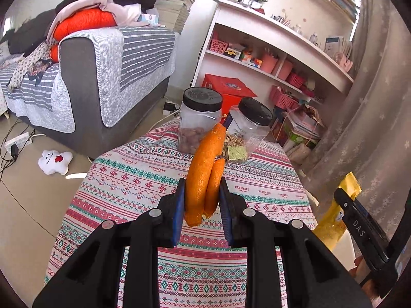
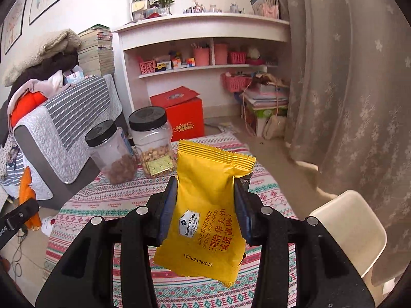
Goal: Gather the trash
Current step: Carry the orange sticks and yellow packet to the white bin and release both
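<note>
My left gripper (image 1: 201,187) is shut on a curled orange peel (image 1: 203,172), which stands up between the blue pads above the patterned tablecloth (image 1: 128,179). My right gripper (image 2: 205,190) is shut on a yellow snack wrapper (image 2: 205,205), held above the same table. In the left wrist view the right gripper (image 1: 341,195) and its yellow wrapper (image 1: 331,220) show at the right edge. In the right wrist view the orange peel (image 2: 27,190) and part of the left gripper show at the left edge.
Two clear jars with black lids (image 1: 200,118) (image 1: 248,128), holding nuts, stand at the table's far end. A grey sofa (image 1: 90,97) lies to the left, white shelves (image 1: 269,59) and a red box (image 2: 185,118) behind, a curtain (image 2: 346,102) and a cream chair (image 2: 352,231) to the right.
</note>
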### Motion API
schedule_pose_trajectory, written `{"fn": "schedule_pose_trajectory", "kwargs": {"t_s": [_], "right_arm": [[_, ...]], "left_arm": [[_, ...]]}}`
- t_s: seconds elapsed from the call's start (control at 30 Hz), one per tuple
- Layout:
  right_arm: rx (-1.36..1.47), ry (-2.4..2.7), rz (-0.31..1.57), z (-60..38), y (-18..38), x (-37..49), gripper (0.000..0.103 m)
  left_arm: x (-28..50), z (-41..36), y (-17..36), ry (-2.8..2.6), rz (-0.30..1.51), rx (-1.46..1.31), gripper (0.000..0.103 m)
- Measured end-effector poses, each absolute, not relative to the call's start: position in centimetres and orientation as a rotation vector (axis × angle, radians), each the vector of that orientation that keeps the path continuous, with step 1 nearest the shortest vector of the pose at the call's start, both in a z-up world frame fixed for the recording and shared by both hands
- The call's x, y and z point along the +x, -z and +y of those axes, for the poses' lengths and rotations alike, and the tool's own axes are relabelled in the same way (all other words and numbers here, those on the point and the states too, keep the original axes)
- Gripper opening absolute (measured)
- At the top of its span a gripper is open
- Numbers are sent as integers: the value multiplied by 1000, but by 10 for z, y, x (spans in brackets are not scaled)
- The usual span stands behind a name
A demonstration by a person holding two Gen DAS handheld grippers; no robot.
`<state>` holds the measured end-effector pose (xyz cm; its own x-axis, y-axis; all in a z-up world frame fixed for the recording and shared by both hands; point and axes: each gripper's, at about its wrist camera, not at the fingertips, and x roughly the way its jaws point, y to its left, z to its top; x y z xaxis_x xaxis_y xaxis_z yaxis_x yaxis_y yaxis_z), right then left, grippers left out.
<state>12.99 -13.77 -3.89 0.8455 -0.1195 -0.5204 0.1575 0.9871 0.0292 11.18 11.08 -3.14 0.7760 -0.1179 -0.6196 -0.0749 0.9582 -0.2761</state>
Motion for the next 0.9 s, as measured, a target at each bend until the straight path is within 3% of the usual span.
{"fn": "schedule_pose_trajectory", "kwargs": {"t_s": [0.43,0.9], "right_arm": [[5,342,422,-187,18,107,41],[35,627,491,-315,27,89,46]], "left_arm": [[112,63,25,26,623,-245,25],[119,-13,33,126,652,-227,25]]}}
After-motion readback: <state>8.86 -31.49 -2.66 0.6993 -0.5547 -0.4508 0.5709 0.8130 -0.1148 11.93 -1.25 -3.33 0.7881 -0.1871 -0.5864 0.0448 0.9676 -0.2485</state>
